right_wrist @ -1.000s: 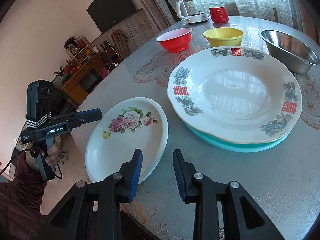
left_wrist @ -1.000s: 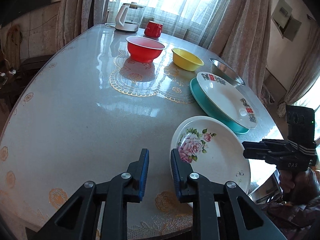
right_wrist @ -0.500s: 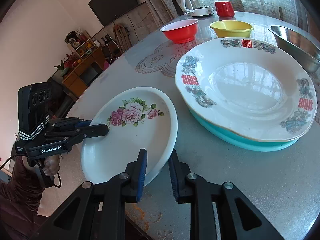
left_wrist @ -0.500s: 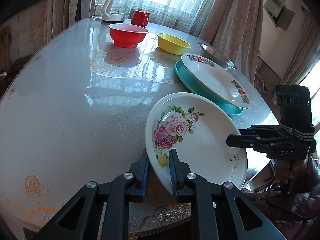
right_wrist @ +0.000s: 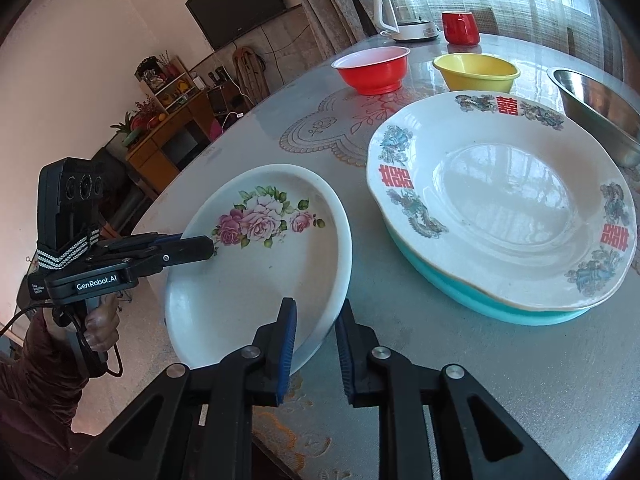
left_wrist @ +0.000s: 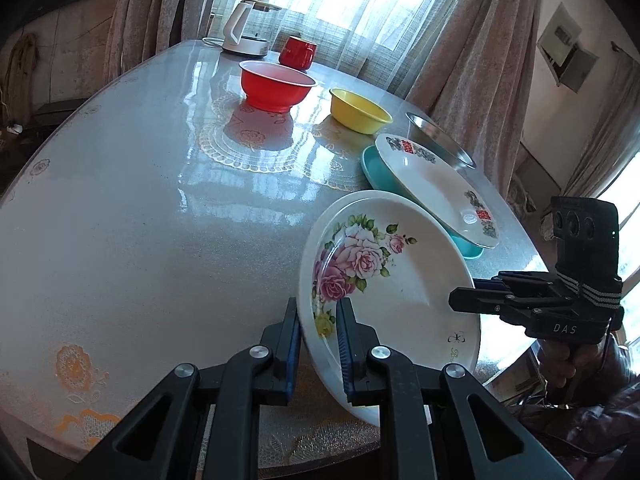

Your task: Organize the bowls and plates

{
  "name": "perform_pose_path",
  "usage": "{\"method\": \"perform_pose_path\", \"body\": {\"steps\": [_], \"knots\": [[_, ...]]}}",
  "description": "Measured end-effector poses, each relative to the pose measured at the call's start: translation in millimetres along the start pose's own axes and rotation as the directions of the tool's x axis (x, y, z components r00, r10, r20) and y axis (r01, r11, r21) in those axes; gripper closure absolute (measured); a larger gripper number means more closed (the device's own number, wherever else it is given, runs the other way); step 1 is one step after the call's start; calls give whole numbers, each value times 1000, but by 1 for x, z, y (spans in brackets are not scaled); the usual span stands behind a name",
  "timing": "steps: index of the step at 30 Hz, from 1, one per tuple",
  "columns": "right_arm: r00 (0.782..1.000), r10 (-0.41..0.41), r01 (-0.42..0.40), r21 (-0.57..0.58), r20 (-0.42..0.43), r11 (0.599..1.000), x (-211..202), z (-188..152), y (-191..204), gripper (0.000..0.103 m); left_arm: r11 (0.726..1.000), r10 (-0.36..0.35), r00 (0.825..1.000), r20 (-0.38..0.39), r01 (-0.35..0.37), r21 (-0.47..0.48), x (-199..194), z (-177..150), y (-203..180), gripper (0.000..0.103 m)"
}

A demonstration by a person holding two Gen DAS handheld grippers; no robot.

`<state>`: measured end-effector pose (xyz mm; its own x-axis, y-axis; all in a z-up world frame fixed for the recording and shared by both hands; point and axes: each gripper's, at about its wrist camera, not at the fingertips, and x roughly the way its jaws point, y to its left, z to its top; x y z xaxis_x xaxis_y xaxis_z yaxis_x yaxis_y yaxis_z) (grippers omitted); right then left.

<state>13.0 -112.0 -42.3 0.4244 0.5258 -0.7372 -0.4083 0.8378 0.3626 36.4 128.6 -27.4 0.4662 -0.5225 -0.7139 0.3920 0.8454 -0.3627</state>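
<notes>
Gripping the rose-patterned plate [left_wrist: 384,276] by its rim from two sides, we judge the step in hand to be lifting it toward the stack; our left gripper [left_wrist: 318,324] is clenched on the near rim at 6 o'clock of its own view, one finger above and one below the edge; our right gripper [right_wrist: 316,326] straddles the opposite rim, though whether its pads truly pinch or merely bracket the edge we cannot tell. That plate sits tilted at the near edge of the glass-topped table [left_wrist: 140,208], its far side just beside the stack at 2 o'clock in the left view, where a white plate with red characters [right_wrist: 504,204] rests on a teal plate [right_wrist: 472,296]. Farther off, at 12 o'clock, stand a red bowl [left_wrist: 276,86] and a yellow bowl [left_wrist: 360,110], with a steel bowl [left_wrist: 440,142] behind the stack. Next, we judge, the move calls for raising the plate level, carrying it over the stack and lowering it squarely; uneven grips could tip it.
</notes>
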Motion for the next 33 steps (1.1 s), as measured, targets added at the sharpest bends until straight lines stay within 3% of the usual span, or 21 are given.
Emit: {"method": "perform_pose_path", "body": {"steps": [11, 21, 25, 33], "knots": [[1000, -21, 21, -2, -6, 1000, 8, 14, -2, 87, 997, 79, 997, -9, -79, 10, 15, 10, 3, 87], [999, 27, -27, 9, -42, 1000, 15, 10, -2, 77, 999, 27, 1000, -7, -27, 28, 6, -4, 4, 84], [1000, 14, -13, 24, -25, 1000, 14, 10, -1, 81, 1000, 20, 999, 25, -20, -15, 3, -5, 8, 86], [1000, 11, -12, 45, 19, 999, 5, 18, -4, 90, 1000, 31, 997, 70, -31, -4, -3, 16, 3, 88]]}}
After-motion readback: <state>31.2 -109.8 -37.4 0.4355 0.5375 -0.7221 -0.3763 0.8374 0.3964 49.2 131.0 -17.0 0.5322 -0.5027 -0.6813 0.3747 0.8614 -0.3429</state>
